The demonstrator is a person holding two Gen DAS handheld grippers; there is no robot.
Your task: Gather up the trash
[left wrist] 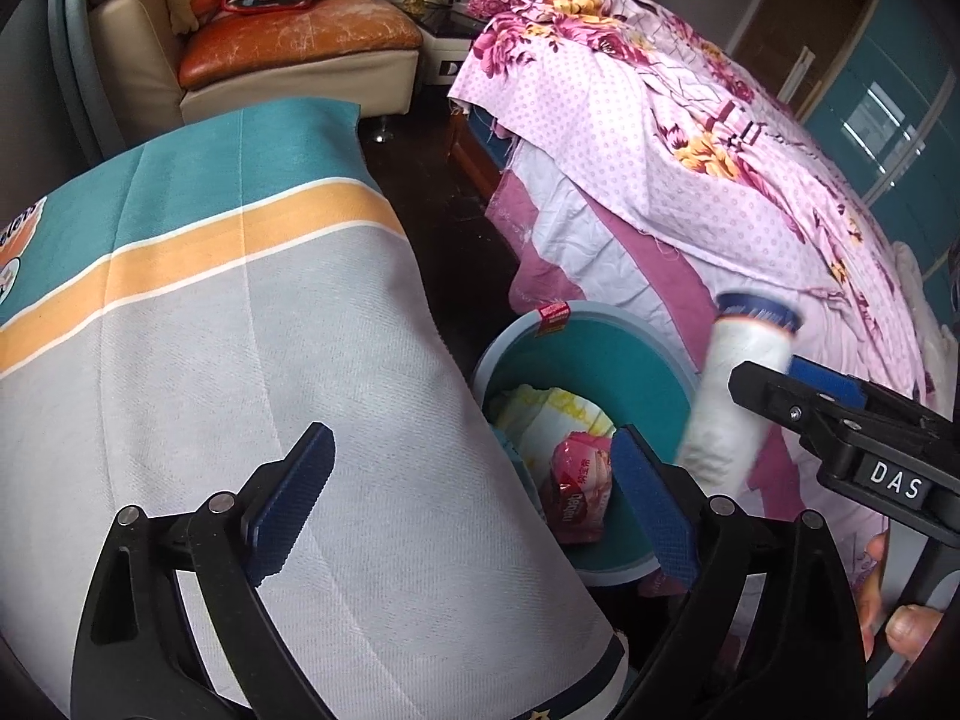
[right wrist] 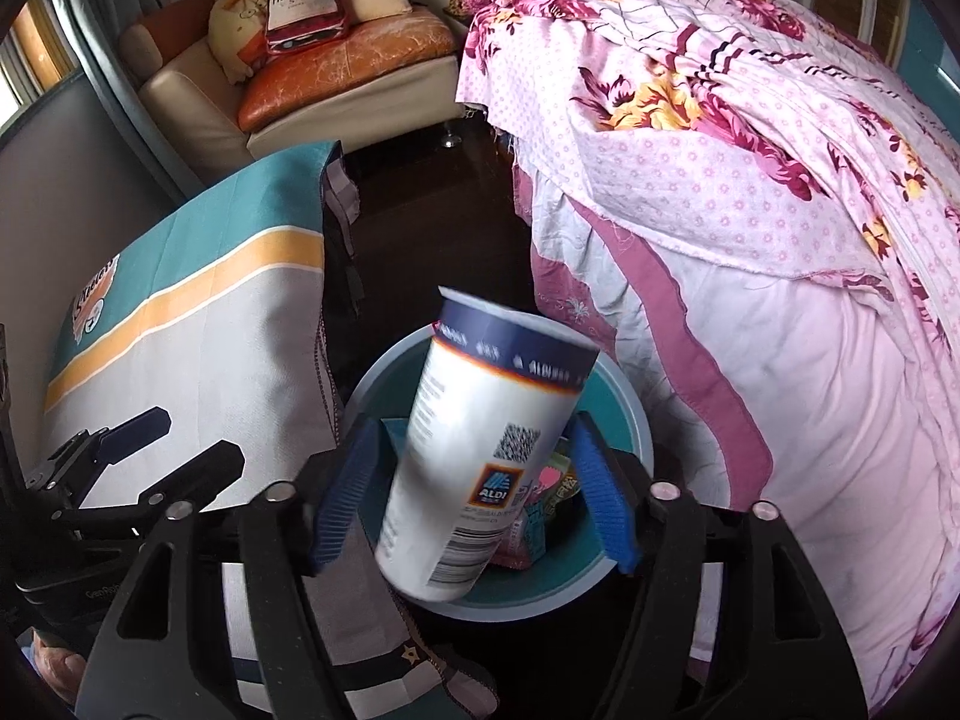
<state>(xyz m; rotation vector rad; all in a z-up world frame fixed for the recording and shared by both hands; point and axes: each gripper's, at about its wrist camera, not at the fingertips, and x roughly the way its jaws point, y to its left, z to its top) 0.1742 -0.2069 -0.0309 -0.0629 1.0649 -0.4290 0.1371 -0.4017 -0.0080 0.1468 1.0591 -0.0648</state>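
A white Aldi cup with a dark blue rim band point(right wrist: 480, 450) sits tilted and blurred between my right gripper's point(right wrist: 474, 492) blue pads, which stand apart from it, directly above the teal bin point(right wrist: 630, 420). The same cup point(left wrist: 738, 384) shows in the left wrist view beside the right gripper point(left wrist: 780, 378), over the bin point(left wrist: 600, 360). The bin holds a pink snack packet point(left wrist: 579, 492) and white crumpled paper point(left wrist: 552, 414). My left gripper point(left wrist: 474, 510) is open and empty, over the striped cloth and the bin's left edge.
A table under a grey, orange and teal cloth point(left wrist: 210, 312) stands left of the bin. A bed with a pink floral quilt point(right wrist: 750, 210) fills the right. A cream sofa point(right wrist: 336, 60) with a Hennessy cushion is at the back. Dark floor point(right wrist: 432, 204) lies between.
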